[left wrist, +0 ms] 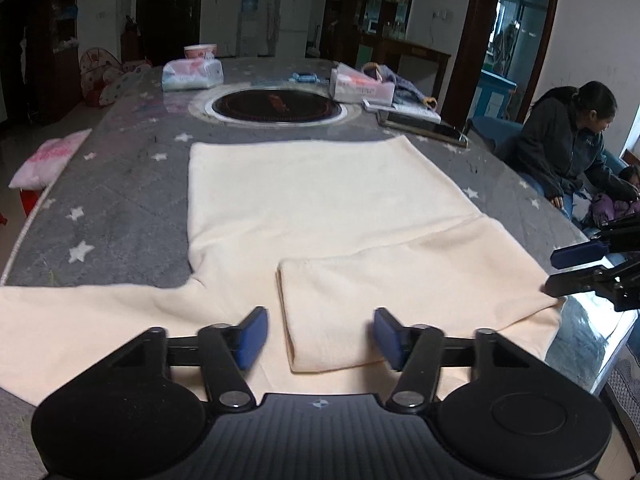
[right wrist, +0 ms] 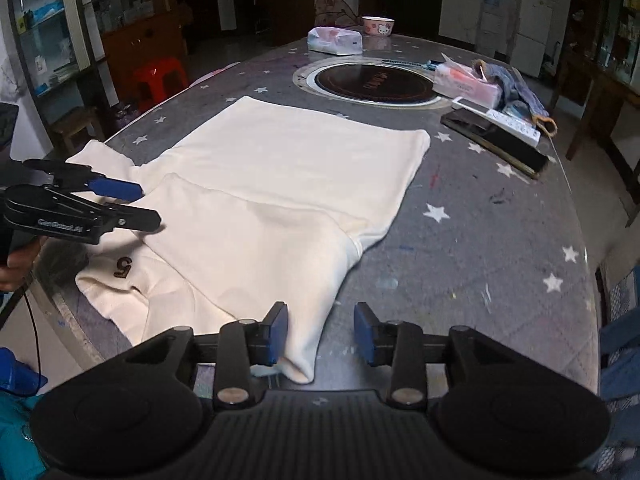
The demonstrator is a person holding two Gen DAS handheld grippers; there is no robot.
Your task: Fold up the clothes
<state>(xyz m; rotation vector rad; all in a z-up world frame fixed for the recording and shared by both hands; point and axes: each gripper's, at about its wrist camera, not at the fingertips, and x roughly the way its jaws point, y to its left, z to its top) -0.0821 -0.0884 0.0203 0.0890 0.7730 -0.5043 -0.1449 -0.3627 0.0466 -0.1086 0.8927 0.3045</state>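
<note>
A cream sweater point(left wrist: 320, 200) lies flat on the grey star-patterned table cover point(left wrist: 120, 208), one sleeve folded across its near part. My left gripper point(left wrist: 320, 336) hovers over the near hem, open, with the folded sleeve's cuff point(left wrist: 332, 320) lying between its blue pads, which do not press on it. My right gripper point(right wrist: 321, 334) is open at the sweater's near corner point(right wrist: 300, 360); the cloth tip lies beside its left pad. A dark "5" mark point(right wrist: 123, 267) shows on the sweater. Each gripper appears in the other view: the right gripper point(left wrist: 560, 270) and the left gripper point(right wrist: 136, 204).
A round built-in hob point(left wrist: 276, 106) sits mid-table beyond the sweater. Tissue packs point(left wrist: 192, 74), a bowl point(right wrist: 378, 26), a power strip point(right wrist: 500, 118) and a dark flat slab point(right wrist: 496, 140) lie at the far side. A person point(left wrist: 568, 148) sits at the table's right. A red stool point(right wrist: 160, 76) stands left.
</note>
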